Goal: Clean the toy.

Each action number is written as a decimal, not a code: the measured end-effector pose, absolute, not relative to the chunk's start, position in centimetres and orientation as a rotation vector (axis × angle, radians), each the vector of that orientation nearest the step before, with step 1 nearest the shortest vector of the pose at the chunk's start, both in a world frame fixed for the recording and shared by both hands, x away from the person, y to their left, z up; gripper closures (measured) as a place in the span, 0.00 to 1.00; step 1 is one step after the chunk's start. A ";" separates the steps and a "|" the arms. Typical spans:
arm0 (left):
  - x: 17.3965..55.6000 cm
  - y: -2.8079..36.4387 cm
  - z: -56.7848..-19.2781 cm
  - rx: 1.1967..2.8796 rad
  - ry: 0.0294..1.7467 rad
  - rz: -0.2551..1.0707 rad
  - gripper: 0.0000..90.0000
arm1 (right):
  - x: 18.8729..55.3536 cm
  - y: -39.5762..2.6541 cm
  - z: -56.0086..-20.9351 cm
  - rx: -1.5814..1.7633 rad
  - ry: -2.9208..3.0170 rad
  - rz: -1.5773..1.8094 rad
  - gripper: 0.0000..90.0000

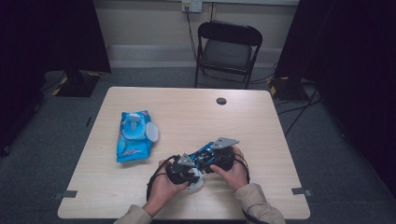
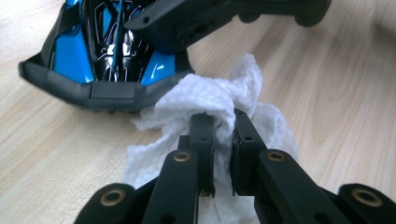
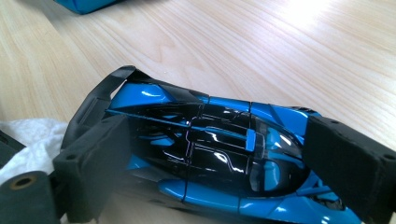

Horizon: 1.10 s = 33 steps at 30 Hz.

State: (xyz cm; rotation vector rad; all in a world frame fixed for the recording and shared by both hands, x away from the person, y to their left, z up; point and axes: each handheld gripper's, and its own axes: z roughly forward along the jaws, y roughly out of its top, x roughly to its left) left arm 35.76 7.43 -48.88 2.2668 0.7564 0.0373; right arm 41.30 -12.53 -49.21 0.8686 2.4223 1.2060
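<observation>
While it sits on the tabletop (image 1: 261,121) near the front edge, the blue toy car (image 3: 210,154) looks hard, glossy, slippery: right claw (image 3: 224,163) straddles its flanks, best gripped there. Wipe (image 2: 205,100) is soft, limp, pinched in left claw (image 2: 222,123) at the car's nose

Blue-and-black toy car (image 3: 210,158) sits flat on the table's near edge, spoiler end toward the wipe. Crumpled white wet wipe (image 2: 205,100) lies bunched, touching that end.
</observation>
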 end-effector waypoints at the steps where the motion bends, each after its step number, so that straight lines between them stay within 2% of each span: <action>1: 35.7 7.4 -48.9 2.264 0.759 0.041 0.91 | 41.3 -12.6 -49.2 0.869 2.422 1.201 0.09; 17: 35.7 7.9 -48.6 2.278 0.752 0.042 0.91 | 41.4 -13.1 -49.1 0.970 2.409 1.186 0.09; 33: 36.5 10.9 -46.9 2.230 0.798 0.070 0.90 | 41.4 -13.3 -49.4 1.019 2.389 1.197 0.05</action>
